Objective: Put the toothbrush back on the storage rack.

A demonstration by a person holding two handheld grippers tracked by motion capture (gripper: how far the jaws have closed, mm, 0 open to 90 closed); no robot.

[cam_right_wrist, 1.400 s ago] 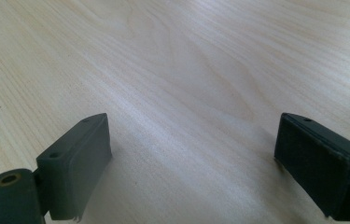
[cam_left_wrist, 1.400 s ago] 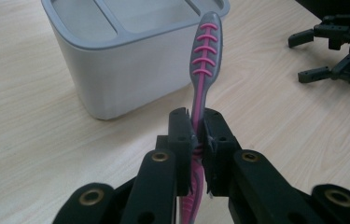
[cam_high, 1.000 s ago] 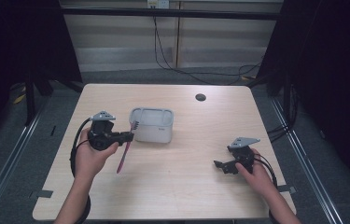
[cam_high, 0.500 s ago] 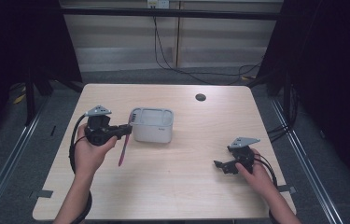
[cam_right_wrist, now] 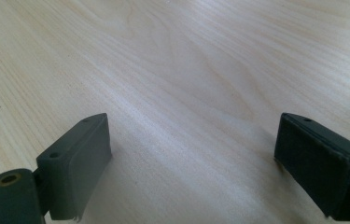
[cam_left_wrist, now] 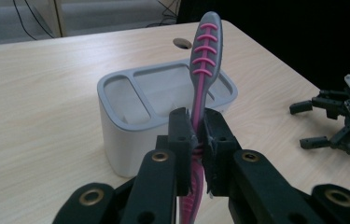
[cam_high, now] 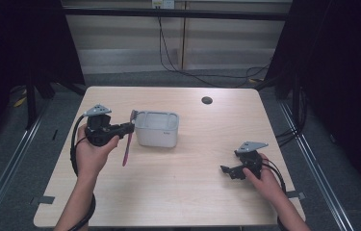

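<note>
Holding the toothbrush beside the caddy

Nearest to me on the right, my right gripper [cam_high: 230, 171] rests low on the table [cam_high: 187, 192] with its jaws spread wide and nothing between them; in the right gripper view I see bare wood grain between the two pads. It sits well apart from everything else.

Further in on the left, my left gripper [cam_left_wrist: 197, 140] is clamped tight on a pink and grey toothbrush [cam_left_wrist: 204, 70], gripping it around the middle of the handle. In the high view the toothbrush [cam_high: 127, 142] hangs tilted, its pink handle end pointing down and toward me, its head up by the jaws, just left of the grey caddy [cam_high: 157, 129].

That caddy [cam_left_wrist: 130, 119] stands right beyond the jaws, open compartments facing up, and it is the one thing close in front of the brush. I can't tell whether the brush touches its rim.

Farthest off, a small dark round hole [cam_high: 207, 100] marks the table near its far edge.
</note>
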